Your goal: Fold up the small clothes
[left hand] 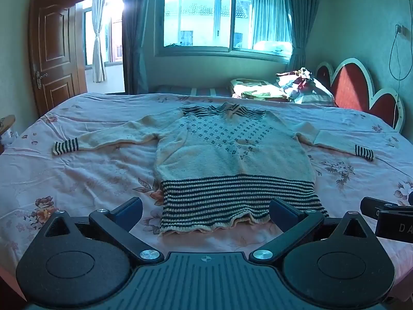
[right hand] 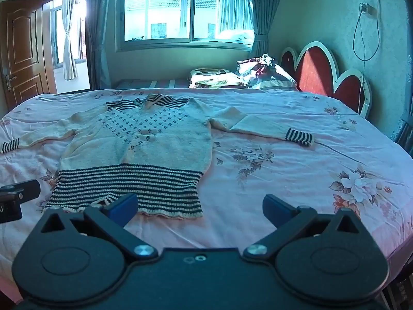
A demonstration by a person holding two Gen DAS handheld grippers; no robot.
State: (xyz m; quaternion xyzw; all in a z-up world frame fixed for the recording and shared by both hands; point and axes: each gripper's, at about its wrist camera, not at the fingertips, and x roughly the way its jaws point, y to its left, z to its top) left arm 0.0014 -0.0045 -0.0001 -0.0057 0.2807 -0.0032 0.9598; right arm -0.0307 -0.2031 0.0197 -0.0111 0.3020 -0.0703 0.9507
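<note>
We take the sweater (left hand: 232, 152) as our landmark: it lies flat and face up on the pink floral bedspread (left hand: 90, 175), both sleeves spread out to the sides, its striped hem toward us and its striped collar toward the window (left hand: 222, 15).

Far left of the sweater we see a brown door (left hand: 55, 51) standing open. The left sleeve ends in a striped cuff (left hand: 65, 146) resting on the bedspread.

Our left gripper (left hand: 206, 213) hovers just in front of the hem, its jaws spread wide and holding nothing; the hem's lower edge shows between the two fingers, but we cannot tell whether they touch it.

Our right gripper (right hand: 201, 206) sits at the hem's right corner, also wide open and empty. Its left finger (right hand: 124, 206) overlaps the hem in view, while the right finger is over bare bedspread.

Right of the sweater, the other sleeve stretches to its striped cuff (right hand: 299, 136). Beyond it, past the collar side, lie bundled bedding (right hand: 245, 76) and a red headboard (right hand: 325, 77).
</note>
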